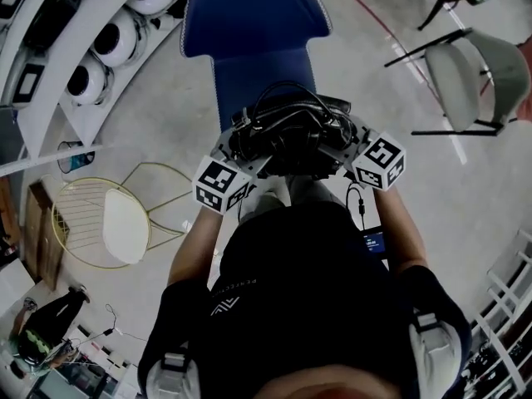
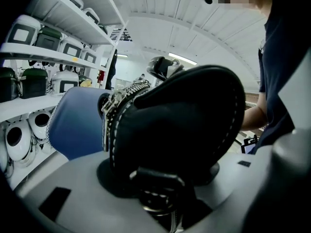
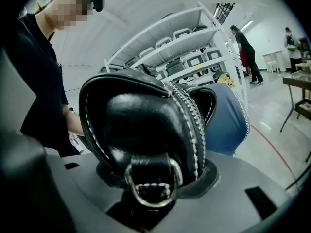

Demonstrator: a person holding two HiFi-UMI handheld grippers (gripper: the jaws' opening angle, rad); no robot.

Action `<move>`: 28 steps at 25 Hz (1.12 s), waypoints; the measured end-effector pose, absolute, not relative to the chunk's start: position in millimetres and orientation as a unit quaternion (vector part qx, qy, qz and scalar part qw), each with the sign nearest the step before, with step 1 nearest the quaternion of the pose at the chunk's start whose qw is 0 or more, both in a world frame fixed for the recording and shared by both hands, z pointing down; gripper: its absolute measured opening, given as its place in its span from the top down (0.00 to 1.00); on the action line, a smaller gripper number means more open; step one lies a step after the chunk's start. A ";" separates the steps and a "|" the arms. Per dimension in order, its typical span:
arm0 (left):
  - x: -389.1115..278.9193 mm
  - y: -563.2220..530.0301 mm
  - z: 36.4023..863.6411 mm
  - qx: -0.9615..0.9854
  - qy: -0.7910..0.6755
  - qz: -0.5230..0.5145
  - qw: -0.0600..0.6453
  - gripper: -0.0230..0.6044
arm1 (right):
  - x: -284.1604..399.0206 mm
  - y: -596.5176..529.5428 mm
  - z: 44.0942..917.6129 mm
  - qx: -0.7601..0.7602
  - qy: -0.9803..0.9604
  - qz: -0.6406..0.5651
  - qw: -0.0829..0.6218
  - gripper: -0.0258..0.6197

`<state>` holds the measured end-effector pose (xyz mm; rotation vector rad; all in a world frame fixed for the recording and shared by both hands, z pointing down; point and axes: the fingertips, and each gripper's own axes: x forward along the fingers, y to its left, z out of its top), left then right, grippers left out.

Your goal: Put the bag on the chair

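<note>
A black leather bag (image 1: 287,131) with white stitching and a zipper hangs between my two grippers, just above the front of the blue chair (image 1: 249,23). The left gripper (image 1: 241,146) is shut on the bag's left end and the right gripper (image 1: 351,152) on its right end. In the left gripper view the bag (image 2: 180,125) fills the gap between the jaws of the left gripper (image 2: 160,178), with the blue chair (image 2: 77,120) behind it. In the right gripper view the bag (image 3: 141,125) and its metal ring sit between the jaws of the right gripper (image 3: 150,178), and the chair (image 3: 226,120) stands beyond.
A white-seated gold wire chair (image 1: 125,223) stands at the left, a grey chair (image 1: 474,73) at the upper right. Shelves with white appliances (image 1: 116,36) line the left side. Two persons (image 3: 245,52) stand far off in the right gripper view.
</note>
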<state>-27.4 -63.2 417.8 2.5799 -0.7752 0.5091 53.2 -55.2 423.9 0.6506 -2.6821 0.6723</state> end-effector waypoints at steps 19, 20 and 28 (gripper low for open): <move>-19.1 -142.1 477.8 0.894 -0.324 0.188 0.246 0.58 | 61.9 -142.3 481.3 0.173 -0.933 0.265 0.170 0.58; -18.9 -144.1 482.0 0.893 -0.325 0.188 0.248 0.58 | 62.0 -144.7 484.9 0.172 -0.933 0.267 0.171 0.58; -17.7 -166.7 511.0 0.885 -0.331 0.196 0.260 0.57 | 63.5 -168.7 514.5 0.165 -0.930 0.280 0.170 0.58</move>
